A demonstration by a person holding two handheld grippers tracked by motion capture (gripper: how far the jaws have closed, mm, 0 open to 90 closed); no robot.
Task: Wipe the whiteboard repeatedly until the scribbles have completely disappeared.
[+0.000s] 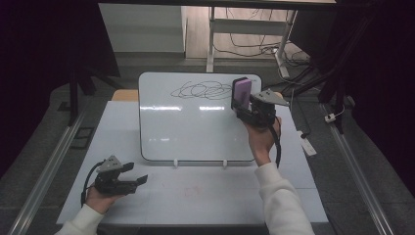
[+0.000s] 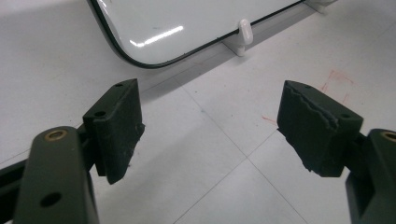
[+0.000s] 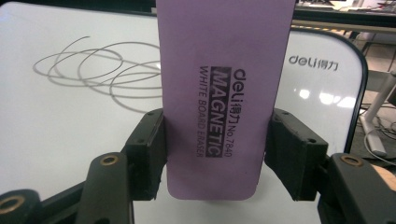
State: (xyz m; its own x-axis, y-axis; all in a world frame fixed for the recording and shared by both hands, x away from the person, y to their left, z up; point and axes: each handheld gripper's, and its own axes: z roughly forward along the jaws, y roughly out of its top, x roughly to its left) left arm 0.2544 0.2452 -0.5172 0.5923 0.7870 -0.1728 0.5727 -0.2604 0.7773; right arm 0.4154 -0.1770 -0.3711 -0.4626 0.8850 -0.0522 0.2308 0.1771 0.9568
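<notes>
Eraser [image 3: 219, 93], flat, purple, rounded corners, clamped upright in my right gripper [image 1: 247, 108] at the whiteboard's [image 1: 195, 127] top right, beside a black scribble [image 1: 203, 90]. Right gripper view alone gives me its label: magnetic whiteboard eraser. Left gripper [image 1: 139, 174] rests open and empty on the table [image 1: 195, 196] near the board's lower left corner.

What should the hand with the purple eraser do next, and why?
Probably press the eraser onto the whiteboard and slide it left over the scribble. The right tongs are shut on the eraser, which is held up near the scribble's right end, and the loops are not yet wiped.
</notes>
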